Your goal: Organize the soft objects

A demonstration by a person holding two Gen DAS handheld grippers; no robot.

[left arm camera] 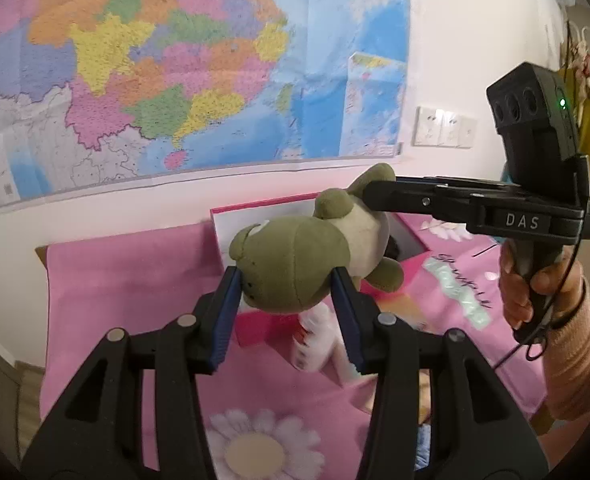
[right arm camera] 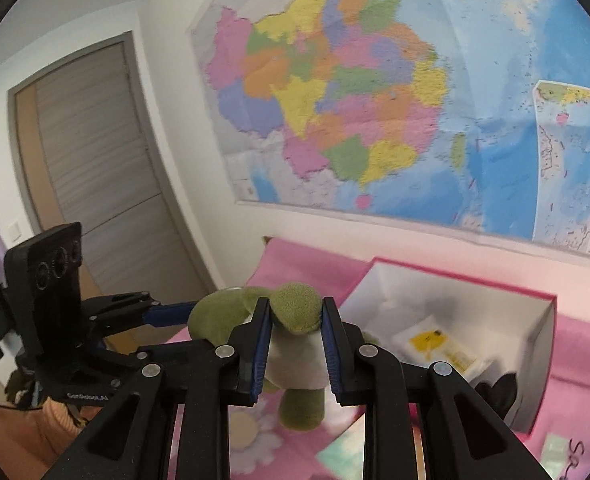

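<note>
- Green and cream plush turtle toy (left arm camera: pixel 295 264) is held in the air above a pink flower-printed cloth (left arm camera: pixel 135 280) that covers the table, gripped at both ends by the two grippers.
- Left gripper (left arm camera: pixel 287 284) is closed partway on the toy's green head, whose sides are pressed by the blue pads (left arm camera: pixel 227 312).
- Right gripper (right arm camera: pixel 297 318) is closed narrowly on a green limb at the toy's far end in the left wrist view; in the right wrist view the limb is seen squeezed between the two blue pads (right arm camera: pixel 261 344), with the cream belly and another green leg hanging below.
- In the left wrist view the right gripper is seen coming in from the right, carried by a hand (left arm camera: pixel 535 280) in a peach ribbed sleeve (left arm camera: pixel 575 360).
- Open pink box with white inside walls (right arm camera: pixel 543 364) stands on the cloth beyond the toy, near the wall; a yellow and white packet (right arm camera: pixel 439 344) and a dark item that cannot be made out lie inside it.
- White soft item with red marks (left arm camera: pixel 315 340), blurred, lies on the cloth under the toy.
- Large coloured wall map (left arm camera: pixel 175 60) hangs behind the table, with white wall sockets (left arm camera: pixel 443 128) to its right and a grey-brown door (right arm camera: pixel 95 168) to its left.
</note>
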